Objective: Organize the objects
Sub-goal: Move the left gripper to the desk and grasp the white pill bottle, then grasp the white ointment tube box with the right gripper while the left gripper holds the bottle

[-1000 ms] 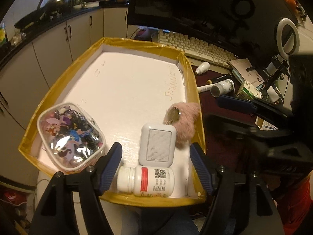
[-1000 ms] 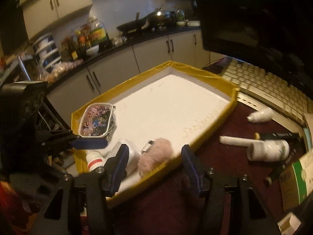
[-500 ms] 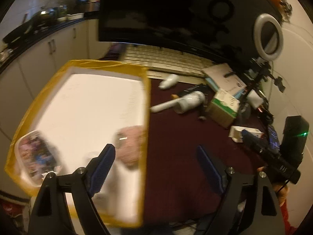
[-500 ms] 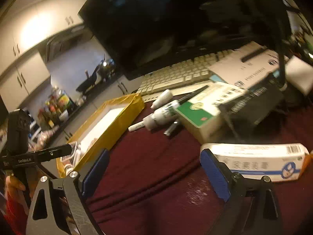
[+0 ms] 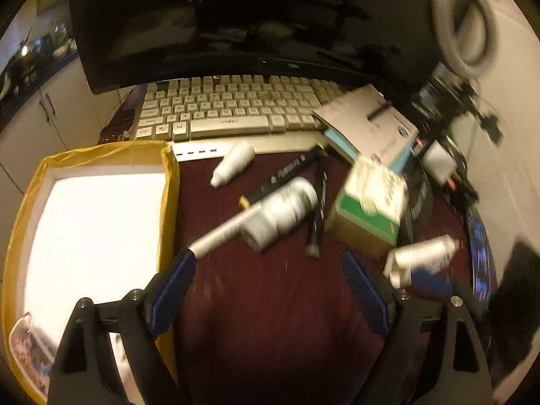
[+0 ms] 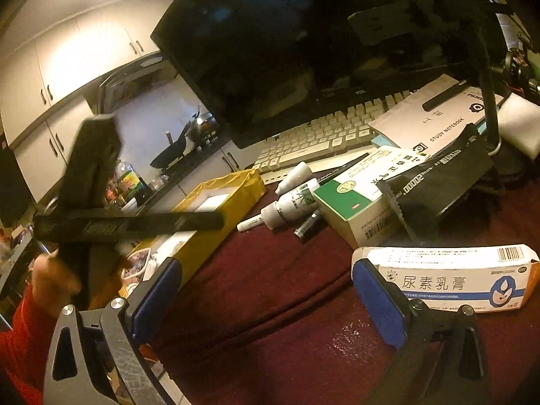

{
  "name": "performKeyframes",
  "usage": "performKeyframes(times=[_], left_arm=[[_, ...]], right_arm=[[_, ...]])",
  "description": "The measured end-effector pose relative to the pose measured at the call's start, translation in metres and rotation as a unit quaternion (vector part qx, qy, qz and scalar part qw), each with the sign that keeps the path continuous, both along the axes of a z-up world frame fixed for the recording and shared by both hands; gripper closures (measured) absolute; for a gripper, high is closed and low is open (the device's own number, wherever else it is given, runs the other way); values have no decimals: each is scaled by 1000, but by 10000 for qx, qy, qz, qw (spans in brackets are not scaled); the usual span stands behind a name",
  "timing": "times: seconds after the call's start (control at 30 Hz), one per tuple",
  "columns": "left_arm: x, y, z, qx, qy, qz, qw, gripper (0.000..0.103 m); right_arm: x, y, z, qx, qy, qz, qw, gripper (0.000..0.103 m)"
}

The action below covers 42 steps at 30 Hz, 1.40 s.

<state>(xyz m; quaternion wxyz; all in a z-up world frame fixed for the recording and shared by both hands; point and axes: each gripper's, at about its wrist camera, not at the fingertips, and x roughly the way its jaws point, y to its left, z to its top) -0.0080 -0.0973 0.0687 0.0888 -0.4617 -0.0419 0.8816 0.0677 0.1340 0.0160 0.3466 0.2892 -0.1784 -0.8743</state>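
Observation:
My left gripper (image 5: pixel 268 287) hangs open over bare maroon cloth, just right of the yellow-rimmed tray (image 5: pixel 168 202). Beyond its fingertips lie a white bottle (image 5: pixel 283 212), a white marker (image 5: pixel 222 236), a small dropper bottle (image 5: pixel 233 162) and a green-and-white box (image 5: pixel 368 202). My right gripper (image 6: pixel 268 303) is low over the cloth, its jaws opening wide with nothing between them. A long white-and-blue ointment box (image 6: pixel 449 276) lies just outside its right finger. The white bottle (image 6: pixel 290 206) and green box (image 6: pixel 354 209) are farther ahead.
A keyboard (image 5: pixel 229 108), a dark monitor (image 5: pixel 236 17) and a notebook (image 5: pixel 368 125) close off the back. Black pens (image 5: pixel 317 202) lie by the bottle, a black pouch (image 6: pixel 438 182) behind the green box. A hand in a red sleeve (image 6: pixel 20 330) is at the left.
Both views have swung away from the tray to the cluttered cloth on its right. Both grippers' jaws stand wider than before. The left gripper has left the pill bottle in the tray.

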Motion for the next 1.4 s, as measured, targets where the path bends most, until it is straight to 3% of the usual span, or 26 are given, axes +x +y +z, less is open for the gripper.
performKeyframes(times=[0.1, 0.27, 0.33, 0.37, 0.47, 0.63, 0.7, 0.83, 1.03, 1.2, 1.27, 1.4], left_arm=[[-26, 4, -9, 57, -87, 3, 9999, 15], [-46, 23, -24, -430, -159, -266, 9986, 16], [-48, 32, -27, -725, -38, -444, 9964, 21], [-50, 36, -29, -944, 7, -555, 9940, 27], [-57, 43, -37, -1131, -74, -837, 9900, 45], [-64, 49, -48, -1136, -155, -932, 9890, 52], [-63, 55, -49, -1173, -124, -997, 9880, 64], [-60, 62, -49, -1290, -77, -1055, 9860, 64], [-46, 57, -48, -1227, -171, -955, 9877, 64], [-11, 47, -46, -1061, -421, -884, 9895, 65], [13, 43, -45, -1029, -447, -946, 9892, 65], [55, 37, -43, -723, -463, -1159, 9895, 65]], right_arm=[[-3, 5, -2, -130, -78, -50, 9999, 0], [-6, 8, -4, -202, -214, -30, 9996, 0], [-6, 7, -4, -199, -202, -10, 9996, 0], [-6, 6, -4, -190, -197, -11, 9996, 0], [-7, 6, -5, -184, -248, 1, 9995, 0], [-10, 10, -7, -268, -340, -37, 9991, 0], [-10, 10, -6, -261, -339, -32, 9991, 0], [-9, 8, -6, -198, -313, -26, 9993, 0], [-12, 8, -7, -193, -381, -47, 9991, 0], [-13, 10, -6, -165, -474, -10, 9987, 0], [-12, 10, -2, 116, -522, 58, 9986, 0], [-6, 24, 25, 1044, -132, 67, 9944, 0]])
